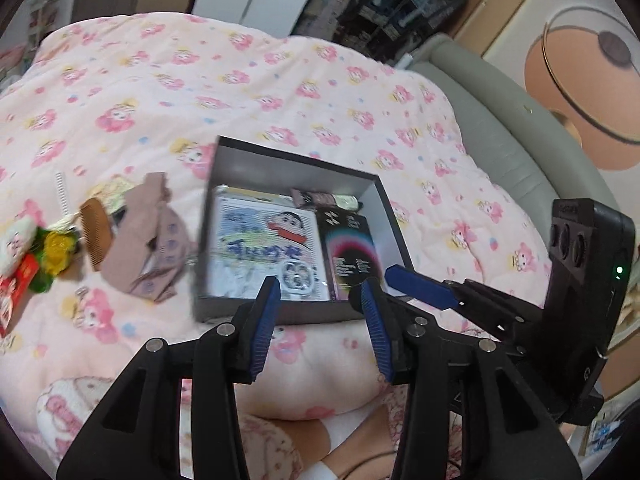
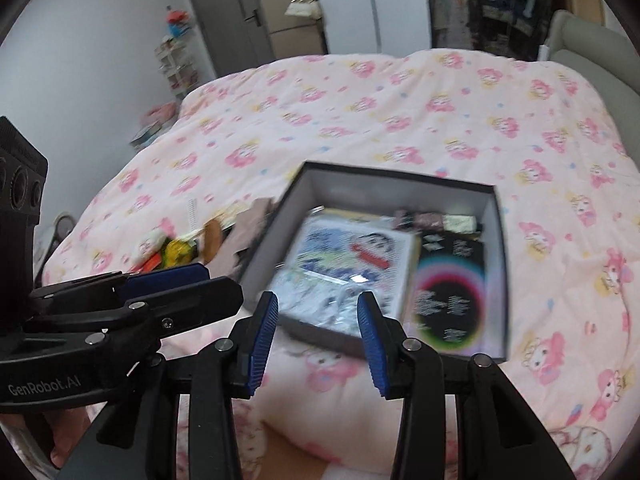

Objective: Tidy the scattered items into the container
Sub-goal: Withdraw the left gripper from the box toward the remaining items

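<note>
I held both claws above the near edge of the dark rectangular cardboard box (image 1: 296,314) on the pink flower-printed quilt (image 1: 160,92). The left claw (image 1: 320,328) was parted and empty, and the right claw (image 2: 318,338) too; nothing sat between their blue pads. In the box lay a cartoon picture book (image 1: 268,240) and a black booklet with coloured rings (image 1: 350,256). At nine o'clock from the box, a beige cloth (image 1: 148,244), a brown wooden comb (image 1: 96,232) and a yellow-green toy (image 1: 54,254) waited on the quilt. I judged the good way was to take the cloth first, lowering the left claw slowly and pinching a thick fold.
</note>
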`<state>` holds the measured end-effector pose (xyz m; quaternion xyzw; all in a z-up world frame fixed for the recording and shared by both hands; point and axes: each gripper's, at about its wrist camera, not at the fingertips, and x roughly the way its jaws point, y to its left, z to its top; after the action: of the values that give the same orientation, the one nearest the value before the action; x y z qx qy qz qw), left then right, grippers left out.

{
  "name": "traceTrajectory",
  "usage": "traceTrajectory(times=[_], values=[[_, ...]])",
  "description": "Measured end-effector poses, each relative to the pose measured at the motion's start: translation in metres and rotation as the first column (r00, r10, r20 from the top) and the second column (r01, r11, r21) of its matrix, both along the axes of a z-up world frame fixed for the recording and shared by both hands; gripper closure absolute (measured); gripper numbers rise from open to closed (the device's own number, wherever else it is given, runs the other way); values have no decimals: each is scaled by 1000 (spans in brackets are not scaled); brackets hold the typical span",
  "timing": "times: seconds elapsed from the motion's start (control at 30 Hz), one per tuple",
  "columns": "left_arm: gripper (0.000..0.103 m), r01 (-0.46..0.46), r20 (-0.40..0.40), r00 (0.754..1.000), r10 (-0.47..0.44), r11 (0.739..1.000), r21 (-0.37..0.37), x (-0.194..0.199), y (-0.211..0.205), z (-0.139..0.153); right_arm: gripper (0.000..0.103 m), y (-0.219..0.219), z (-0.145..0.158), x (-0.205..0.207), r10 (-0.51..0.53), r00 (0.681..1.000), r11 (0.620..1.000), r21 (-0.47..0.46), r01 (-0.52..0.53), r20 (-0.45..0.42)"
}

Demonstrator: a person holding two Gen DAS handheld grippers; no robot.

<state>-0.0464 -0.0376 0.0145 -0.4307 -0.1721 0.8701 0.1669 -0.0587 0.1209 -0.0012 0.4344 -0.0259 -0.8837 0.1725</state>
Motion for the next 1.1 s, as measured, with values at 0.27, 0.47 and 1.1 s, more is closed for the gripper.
traceTrajectory(times=[0.27,0.47,1.1], values=[[60,-154,-27,988,153,987,-33,36,-75,-1,66,-79,-5,2,154,987,987,-40,-153,37],[60,-278,-2,961,278,960,11,61,-153,-19,66,-153,-20,-2,297,951,954,-69,-292,82],[60,-708,299,679,671,706,23,76,-349,-167,66,-310,-119,-95,471,839,878,-50,-477,271]])
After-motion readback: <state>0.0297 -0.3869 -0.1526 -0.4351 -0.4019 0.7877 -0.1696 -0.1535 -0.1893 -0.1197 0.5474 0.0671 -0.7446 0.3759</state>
